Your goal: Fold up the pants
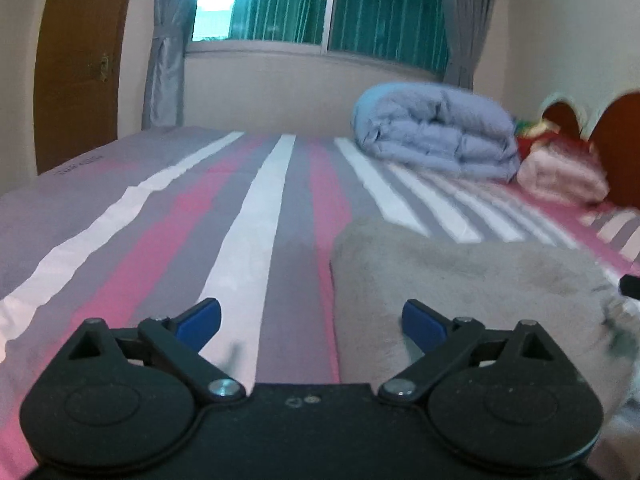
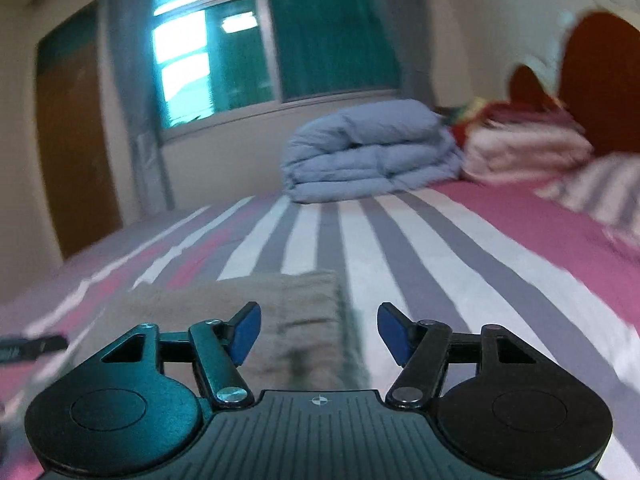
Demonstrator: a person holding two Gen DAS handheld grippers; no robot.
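The pants [image 1: 472, 280] are beige-grey fabric lying on the striped bed sheet [image 1: 248, 216], at the lower right of the left wrist view. My left gripper [image 1: 312, 322] is open and empty, its right finger over the pants' left edge. In the right wrist view the pants [image 2: 240, 304] lie folded in the lower centre-left. My right gripper [image 2: 318, 330] is open and empty just above the pants' right edge. A dark tip of the other gripper [image 2: 32, 346] shows at the far left.
A folded light-blue duvet [image 1: 436, 136] sits at the far side of the bed, with pink folded blankets [image 1: 560, 176] beside it by the red headboard [image 1: 616, 140]. A window with curtains [image 1: 320, 4] and a wooden door [image 1: 76, 64] stand behind.
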